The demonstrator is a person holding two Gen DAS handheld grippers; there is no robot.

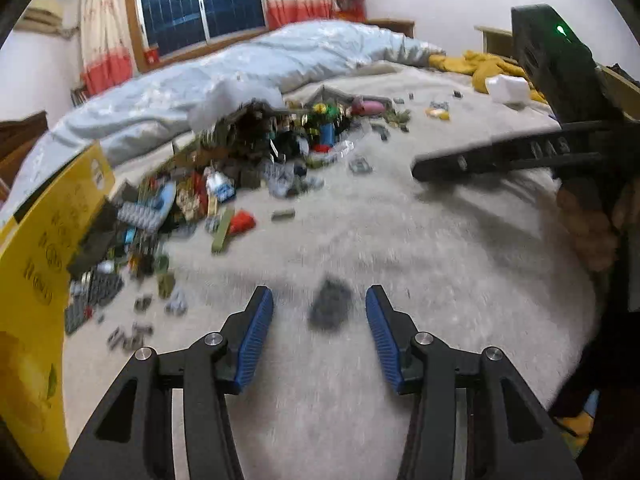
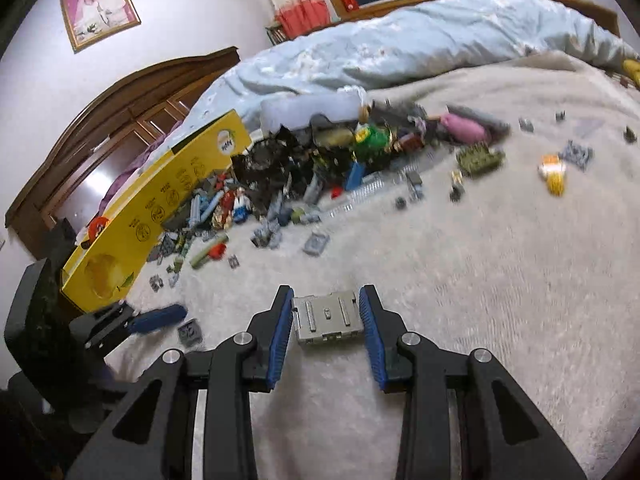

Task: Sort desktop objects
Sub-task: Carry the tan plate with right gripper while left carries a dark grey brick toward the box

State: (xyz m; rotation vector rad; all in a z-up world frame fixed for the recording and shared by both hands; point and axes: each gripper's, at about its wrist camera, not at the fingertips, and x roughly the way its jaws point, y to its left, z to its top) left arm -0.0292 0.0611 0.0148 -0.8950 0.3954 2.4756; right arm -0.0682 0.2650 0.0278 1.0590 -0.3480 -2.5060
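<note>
A big pile of toy bricks (image 2: 312, 168) is spread on the bed (image 2: 480, 280), in front of the rolled-up quilt (image 2: 400, 40). A cardboard box (image 2: 160, 208) is stood at the pile's left. More bricks are scattered to the pile's right. A flat brick (image 2: 326, 318) is held between the right gripper (image 2: 326, 312) fingers. A small brick (image 1: 330, 308) is seen on the bed between the left gripper (image 1: 320, 308) fingers, untouched.

- left gripper (image 1: 319, 300): black angular linkage arms with triangular cut-outs, round silver pivot screws, two on each side
- fingers (image 1: 256, 340): black, each faced with a ribbed blue pad
- right gripper (image 2: 326, 300): same build — black arms, silver screws, ribbed blue pads
- right unit seen from the left wrist view: boxy black housing with a small green light on top
- hand (image 1: 592, 232) on the handle, blurred; no sleeve detail readable
</note>
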